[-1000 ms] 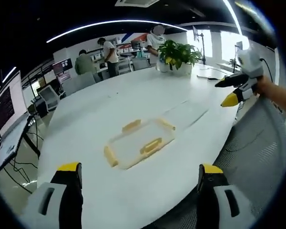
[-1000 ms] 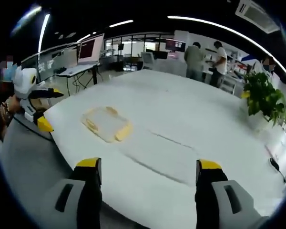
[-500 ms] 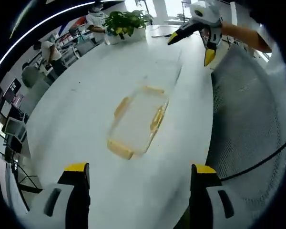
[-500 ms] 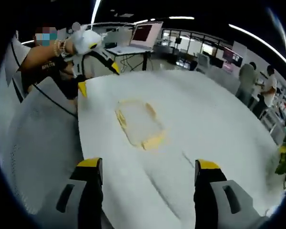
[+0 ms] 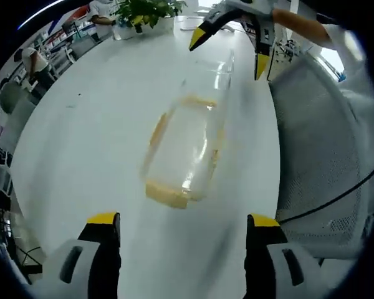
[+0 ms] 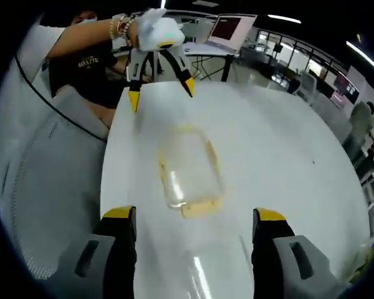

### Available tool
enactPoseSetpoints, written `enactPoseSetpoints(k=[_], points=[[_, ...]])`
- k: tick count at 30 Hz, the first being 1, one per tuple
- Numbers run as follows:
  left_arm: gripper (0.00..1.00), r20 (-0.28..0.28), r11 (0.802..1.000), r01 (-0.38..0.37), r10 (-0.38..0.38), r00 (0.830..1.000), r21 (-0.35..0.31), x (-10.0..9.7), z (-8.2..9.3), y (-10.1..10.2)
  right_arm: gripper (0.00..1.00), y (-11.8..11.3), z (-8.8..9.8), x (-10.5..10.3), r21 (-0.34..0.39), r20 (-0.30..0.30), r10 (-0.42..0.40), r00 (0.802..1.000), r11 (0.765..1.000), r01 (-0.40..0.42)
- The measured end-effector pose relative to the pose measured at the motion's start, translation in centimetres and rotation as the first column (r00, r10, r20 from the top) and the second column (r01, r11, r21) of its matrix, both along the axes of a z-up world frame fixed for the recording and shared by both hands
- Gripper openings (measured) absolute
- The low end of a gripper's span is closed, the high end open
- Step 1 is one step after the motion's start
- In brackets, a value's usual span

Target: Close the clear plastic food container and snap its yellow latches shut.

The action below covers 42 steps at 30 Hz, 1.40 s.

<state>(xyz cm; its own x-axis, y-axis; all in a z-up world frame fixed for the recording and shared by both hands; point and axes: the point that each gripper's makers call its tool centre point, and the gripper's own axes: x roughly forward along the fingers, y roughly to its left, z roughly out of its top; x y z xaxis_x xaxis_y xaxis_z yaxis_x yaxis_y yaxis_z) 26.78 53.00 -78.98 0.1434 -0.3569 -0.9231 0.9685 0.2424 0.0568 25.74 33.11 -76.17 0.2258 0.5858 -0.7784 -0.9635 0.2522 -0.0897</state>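
A clear container (image 5: 186, 149) with yellow latches (image 5: 166, 194) lies flat on a white table (image 5: 81, 143), close to the table edge nearest the person. In the left gripper view, the left gripper (image 5: 181, 233) has its two yellow-tipped jaws spread wide and holds nothing; the container sits ahead of it, between the lines of the two jaws and well apart from the tips, with one latch on the end nearest the jaws and others along its long sides. The picture is blurred, so the state of the latches cannot be told. Beyond the container's far end, the right gripper (image 5: 227, 38) hangs above the table with jaws spread wide, held by a hand (image 5: 280, 15). A potted plant (image 5: 143, 9) stands at the table's far side, and a grey mesh chair (image 5: 318, 156) lies beside the table edge. In the right gripper view, the right gripper (image 6: 190, 230) also has its jaws wide apart and empty, and the container (image 6: 188, 168) lies ahead, centred between them and apart from the tips, one latch (image 6: 201, 206) on its near end. Past the container's far end the left gripper (image 6: 159, 84) hovers, jaws wide apart, held by a hand (image 6: 134, 28) wearing a bracelet. A laptop (image 6: 227, 31) stands on a desk behind.
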Motion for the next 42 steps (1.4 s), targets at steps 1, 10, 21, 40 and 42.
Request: enactPoseSetpoints(k=[1,10,21,40,42], points=[[0.79,-0.006,1.000,0.011,-0.011,1.000,0.014,0.2,-0.2,0.1,0.73,0.2,-0.3,0.3,-0.004,-0.012,0.008,1.000,1.000,-0.008],[0.68,-0.071,0.994,0.103,-0.102,0.992,0.019,1.6,-2.5,-0.9,0.69,1.0,-2.7,1.7,-0.036,-0.063,0.061,0.996,0.997,-0.064],[0.58,-0.098,0.988,0.156,-0.153,0.983,0.018,2.3,-3.9,-1.7,0.65,1.6,-5.1,1.7,-0.064,-0.103,0.101,0.990,0.992,-0.108],[0.39,-0.109,0.974,0.222,-0.217,0.970,0.041,1.7,-5.0,-2.1,0.50,2.0,-8.0,1.4,-0.205,-0.095,0.208,0.974,0.953,-0.223],[0.37,-0.099,0.972,0.228,-0.223,0.970,0.046,1.8,-5.0,-2.1,0.48,2.0,-8.1,1.3,-0.214,-0.095,0.215,0.972,0.949,-0.231]])
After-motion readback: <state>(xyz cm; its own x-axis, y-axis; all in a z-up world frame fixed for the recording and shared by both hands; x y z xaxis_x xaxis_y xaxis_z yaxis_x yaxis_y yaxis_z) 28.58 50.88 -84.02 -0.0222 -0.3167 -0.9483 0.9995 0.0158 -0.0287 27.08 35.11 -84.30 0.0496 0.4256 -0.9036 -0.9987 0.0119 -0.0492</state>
